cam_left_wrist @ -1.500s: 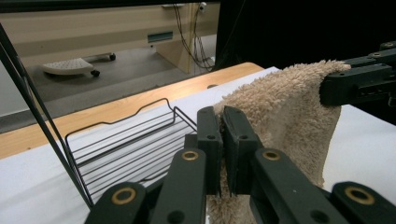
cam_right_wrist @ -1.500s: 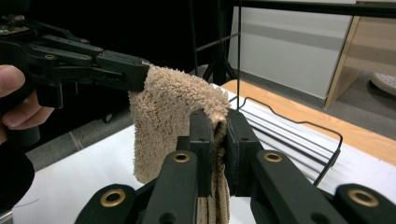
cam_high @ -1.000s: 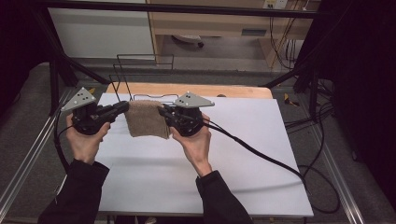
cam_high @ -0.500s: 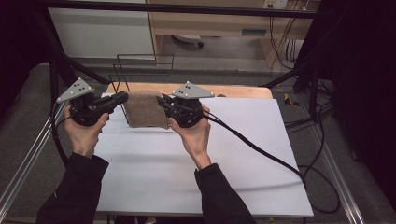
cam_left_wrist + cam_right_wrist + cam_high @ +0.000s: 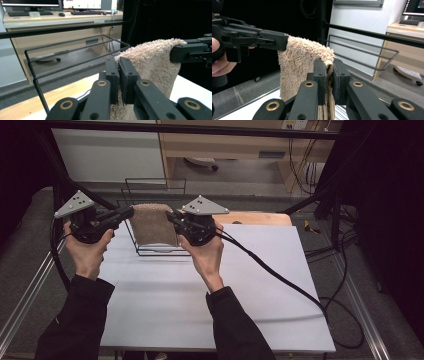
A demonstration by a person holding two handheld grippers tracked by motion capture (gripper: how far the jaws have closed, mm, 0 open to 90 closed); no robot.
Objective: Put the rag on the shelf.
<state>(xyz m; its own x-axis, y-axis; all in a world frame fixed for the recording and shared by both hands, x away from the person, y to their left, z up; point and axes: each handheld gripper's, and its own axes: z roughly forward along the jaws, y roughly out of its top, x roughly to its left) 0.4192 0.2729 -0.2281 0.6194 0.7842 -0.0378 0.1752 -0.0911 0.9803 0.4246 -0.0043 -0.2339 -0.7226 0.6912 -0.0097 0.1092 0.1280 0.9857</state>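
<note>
Both grippers are pinching the folded beige terry-cloth towel [image 5: 152,224] by its top edge, one at each upper corner. Left gripper [image 5: 129,213] has the left corner, right gripper [image 5: 171,215] the right corner. Jaws on both are pressed together on the cloth, pile squeezed flat between the pads in the left gripper view [image 5: 120,82] and the right gripper view [image 5: 329,81].

The towel [image 5: 150,65] hangs in the air, top edge stretched roughly level between the two grippers, rest draping straight down. Its long axis runs left-right across the table.

Key relation: the black wire rack [image 5: 150,195] sits just beyond and under the towel, at the far edge of the white table top [image 5: 210,290]. In the high view the lower hem overlaps the rack's front base wire; I can't tell if it touches. The rack's top bars [image 5: 75,47] run parallel to the towel's held edge and, as the left gripper view shows, lie on the far side of it, away from the person.

My read: the towel is going over a rack bar. Both hands look equally near, so it's a symmetric two-hand move: carry forward, keep the edge level and taut, lower over the bar. Main risk is the hanging hem catching the near wires before the top edge clears.
</note>
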